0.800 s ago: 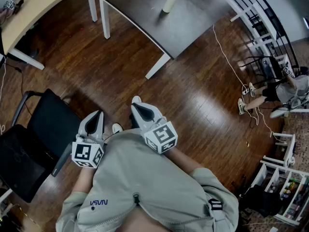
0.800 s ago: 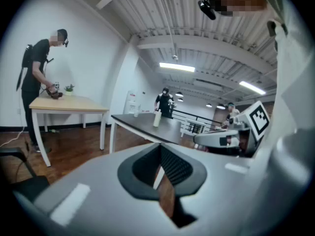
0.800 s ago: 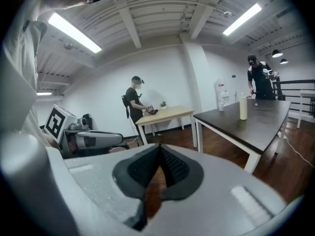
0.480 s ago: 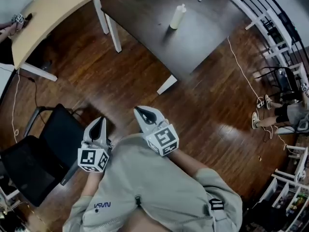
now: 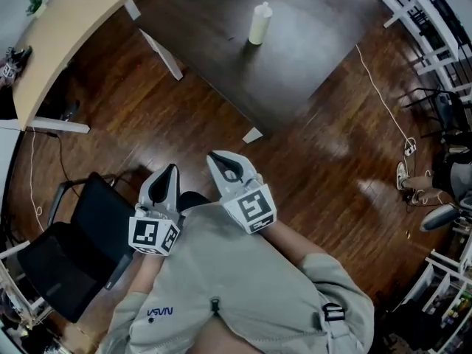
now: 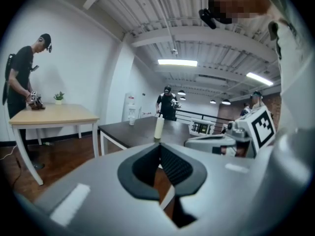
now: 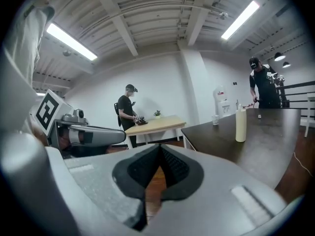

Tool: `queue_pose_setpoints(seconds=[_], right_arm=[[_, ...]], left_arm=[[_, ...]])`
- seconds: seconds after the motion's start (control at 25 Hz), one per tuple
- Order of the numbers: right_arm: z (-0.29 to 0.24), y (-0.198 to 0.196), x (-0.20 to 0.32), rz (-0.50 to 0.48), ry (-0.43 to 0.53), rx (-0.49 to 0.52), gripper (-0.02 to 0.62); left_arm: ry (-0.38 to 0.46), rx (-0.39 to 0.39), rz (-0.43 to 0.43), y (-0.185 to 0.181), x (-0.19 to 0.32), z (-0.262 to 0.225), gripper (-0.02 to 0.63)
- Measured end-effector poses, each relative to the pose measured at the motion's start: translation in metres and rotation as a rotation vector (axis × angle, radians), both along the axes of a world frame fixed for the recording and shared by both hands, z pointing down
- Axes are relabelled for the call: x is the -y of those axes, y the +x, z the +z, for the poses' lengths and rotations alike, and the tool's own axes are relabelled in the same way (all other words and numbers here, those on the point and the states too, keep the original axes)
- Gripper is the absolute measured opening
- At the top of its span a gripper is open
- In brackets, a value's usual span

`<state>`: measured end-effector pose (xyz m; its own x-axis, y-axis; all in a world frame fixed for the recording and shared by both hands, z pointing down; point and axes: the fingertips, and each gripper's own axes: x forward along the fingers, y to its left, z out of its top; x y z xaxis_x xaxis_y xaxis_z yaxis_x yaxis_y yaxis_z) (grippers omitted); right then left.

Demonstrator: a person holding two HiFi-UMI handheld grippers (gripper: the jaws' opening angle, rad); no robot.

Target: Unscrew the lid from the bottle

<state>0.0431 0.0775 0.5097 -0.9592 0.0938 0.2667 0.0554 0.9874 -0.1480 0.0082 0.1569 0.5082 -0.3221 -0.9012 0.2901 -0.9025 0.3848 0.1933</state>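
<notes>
Cream plastic bottle [image 5: 258,24], just one, stands upright on one dark table [image 5: 295,61]; left gripper [image 5: 169,169] and right gripper [image 5: 216,157] both pinched together, empty.

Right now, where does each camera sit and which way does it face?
Head view: on the person's head, looking steeply down at the brown wooden floor and dark rectangular table; shows the grey shirt, left gripper and right gripper, both shut.
Left gripper view: rides the left gripper, looking forward along its closed jaws toward the table; right gripper shows at right.
Right gripper view: rides the right gripper, same heading; left gripper shows at left.
Shared: all three show the cream plastic bottle upright on the table.
</notes>
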Motion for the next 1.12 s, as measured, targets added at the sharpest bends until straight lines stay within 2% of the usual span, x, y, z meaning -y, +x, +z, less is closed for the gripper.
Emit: queue_pose_setpoints(seconds=[0.16,0.32,0.6,0.8,1.12], right_arm=[[-0.015,0.008,-0.018,0.029,-0.009,-0.020,-0.003],[-0.040,0.000,-0.030,0.066,-0.003,-0.029,-0.003],[-0.066,-0.048,0.003,0.217,0.008,-0.031,-0.003],[-0.077,-0.080,0.017,0.344,0.024,-0.030,-0.003],[-0.075,-0.103,0.036,0.513,0.039,-0.040,-0.003]], left_arm=[[-0.018,-0.022,0.013,0.007,-0.023,-0.015,0.003],[-0.004,-0.030,0.058,-0.002,-0.029,-0.039,0.003],[0.063,-0.024,0.210,-0.066,0.019,-0.064,0.003],[0.091,-0.029,0.328,-0.103,0.034,-0.072,0.003],[0.094,-0.053,0.411,-0.154,0.046,-0.070,0.003]])
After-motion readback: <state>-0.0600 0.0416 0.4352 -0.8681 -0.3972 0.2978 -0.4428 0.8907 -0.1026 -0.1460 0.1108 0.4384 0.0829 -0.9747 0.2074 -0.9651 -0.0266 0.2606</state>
